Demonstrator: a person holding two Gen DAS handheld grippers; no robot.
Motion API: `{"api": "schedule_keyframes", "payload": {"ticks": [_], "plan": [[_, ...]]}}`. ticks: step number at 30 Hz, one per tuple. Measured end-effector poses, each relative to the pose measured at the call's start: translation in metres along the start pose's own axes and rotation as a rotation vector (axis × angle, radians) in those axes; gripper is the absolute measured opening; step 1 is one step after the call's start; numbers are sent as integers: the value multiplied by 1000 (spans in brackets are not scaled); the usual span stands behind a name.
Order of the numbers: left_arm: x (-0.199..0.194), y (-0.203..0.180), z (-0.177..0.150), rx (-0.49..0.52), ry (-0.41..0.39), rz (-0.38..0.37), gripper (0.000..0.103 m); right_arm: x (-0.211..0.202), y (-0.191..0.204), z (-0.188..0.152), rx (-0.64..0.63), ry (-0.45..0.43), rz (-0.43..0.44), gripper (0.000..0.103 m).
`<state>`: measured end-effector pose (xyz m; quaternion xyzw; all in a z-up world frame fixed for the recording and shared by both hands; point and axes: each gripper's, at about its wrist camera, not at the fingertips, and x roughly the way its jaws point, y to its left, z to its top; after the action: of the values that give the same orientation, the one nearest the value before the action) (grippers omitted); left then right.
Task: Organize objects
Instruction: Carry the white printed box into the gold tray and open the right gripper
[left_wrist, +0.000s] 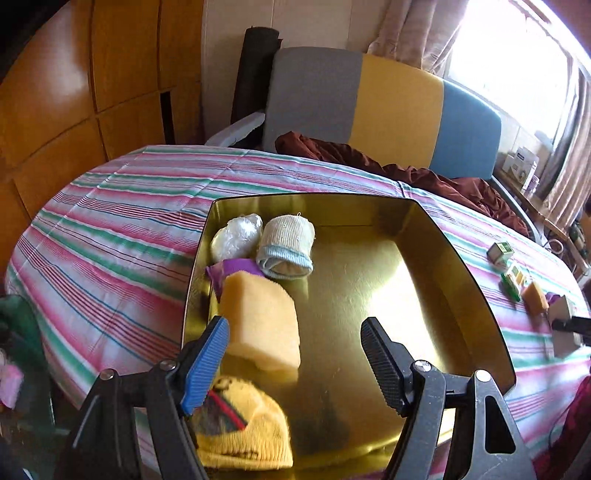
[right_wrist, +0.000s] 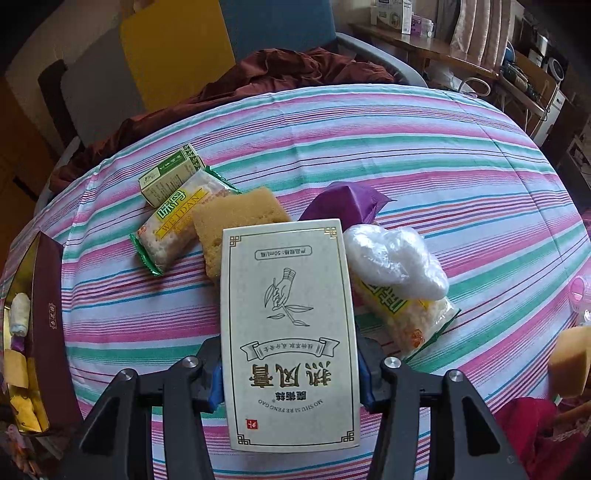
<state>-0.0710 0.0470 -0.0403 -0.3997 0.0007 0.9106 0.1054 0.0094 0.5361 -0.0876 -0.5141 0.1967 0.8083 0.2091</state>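
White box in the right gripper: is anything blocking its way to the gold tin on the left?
Nothing visible does. The white box is clamped in the right gripper, and only bare striped cloth lies between it and the gold tin. The tin's right half is free.

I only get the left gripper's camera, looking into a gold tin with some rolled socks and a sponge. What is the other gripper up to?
Observer: The right gripper is shut on a white carton with a hand-and-sprig drawing, held above the striped bedcover.
Operator: What lies beyond that carton?
Observer: A brown sponge, a green-edged snack pack and a small green box, close together.
Operator: Anything on the carton's other side?
Observer: A crumpled clear plastic bag rests on a second snack pack, with a purple packet behind them.
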Motion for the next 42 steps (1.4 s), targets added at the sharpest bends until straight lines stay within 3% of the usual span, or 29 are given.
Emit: {"api": "schedule_keyframes", "payload": {"ticks": [14, 24, 29, 36, 39, 42], "plan": [[-29, 6, -27, 64, -36, 46, 75, -4, 8, -5, -36, -20, -66, 53], [-40, 21, -25, 74, -64, 70, 75, -56, 27, -20, -39, -146, 23, 53], [-45, 34, -21, 82, -73, 86, 76, -93, 93, -21, -141, -185, 191, 53], [-53, 67, -21, 30, -85, 118, 80, -92, 233, -42, -387, -73, 390, 53], [-53, 79, -21, -7, -86, 124, 80, -74, 287, -55, -459, -5, 411, 53], [-52, 87, -21, -41, -86, 115, 80, -41, 327, -62, -452, 85, 398, 53]]}}
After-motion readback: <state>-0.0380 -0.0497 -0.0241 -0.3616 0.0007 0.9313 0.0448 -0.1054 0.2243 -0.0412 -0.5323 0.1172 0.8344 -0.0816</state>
